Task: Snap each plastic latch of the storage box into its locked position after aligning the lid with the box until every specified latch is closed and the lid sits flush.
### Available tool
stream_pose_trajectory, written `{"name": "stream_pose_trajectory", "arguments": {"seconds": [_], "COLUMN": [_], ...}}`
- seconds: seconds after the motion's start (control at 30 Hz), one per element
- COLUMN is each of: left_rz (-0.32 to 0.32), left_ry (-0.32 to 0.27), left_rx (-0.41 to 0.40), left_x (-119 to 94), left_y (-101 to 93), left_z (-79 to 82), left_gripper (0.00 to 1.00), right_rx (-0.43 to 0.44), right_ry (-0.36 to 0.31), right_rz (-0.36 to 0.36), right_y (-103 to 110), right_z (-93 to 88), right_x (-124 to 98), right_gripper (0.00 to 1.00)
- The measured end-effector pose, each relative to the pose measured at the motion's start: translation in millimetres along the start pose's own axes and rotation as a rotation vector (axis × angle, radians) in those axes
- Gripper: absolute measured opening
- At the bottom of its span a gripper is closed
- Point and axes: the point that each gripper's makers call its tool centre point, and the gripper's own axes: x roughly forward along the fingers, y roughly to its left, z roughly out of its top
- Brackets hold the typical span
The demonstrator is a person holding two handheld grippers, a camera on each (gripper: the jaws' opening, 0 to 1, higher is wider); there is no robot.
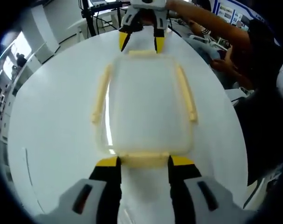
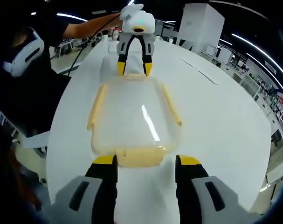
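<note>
The left gripper [image 1: 144, 162] has its yellow-tipped jaws spread wide, one on each side of the near end latch [image 1: 144, 159] of the box [image 1: 146, 105]; the tips sit just beside the latch ends, but whether they touch cannot be told. The right gripper [image 2: 146, 162] is likewise spread, flanking the opposite end latch [image 2: 140, 157] in the right gripper view. Each gripper also shows at the far end of the box in the other's view, jaws apart around that end latch. The box, clear with a clear lid [image 2: 132, 116], lies on a white table [image 2: 225, 116]. Pale yellow side latches [image 1: 101, 94] run along both long sides of the box. A person's arm [image 1: 211, 23] reaches in beyond the box.
</note>
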Motion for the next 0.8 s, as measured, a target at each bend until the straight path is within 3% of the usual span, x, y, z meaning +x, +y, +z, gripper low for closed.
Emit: {"name": "stream_pose_trajectory", "arguments": {"seconds": [0.17,0.43,0.8], "left_rz": [0.000,0.001,0.001], "left_ry": [-0.035,-0.032,-0.035], "left_rx": [-0.005,-0.003,-0.007], "left_x": [0.3,1.2,1.0], "left_y": [-1.4,-2.6,-0.6], "left_z": [0.3,1.1,2.5], "left_gripper": [0.38,0.38,0.38], "right_rx": [0.013,0.031,0.055], "right_ry": [0.003,0.010,0.021], "right_rz": [0.022,0.078,0.103], "right_y": [1.3,7.7,7.4], "right_z": [-0.3,-0.2,-3.9], "right_x": [0.9,-0.5,-4.6], "right_gripper": [0.46,0.39,0.38]}}
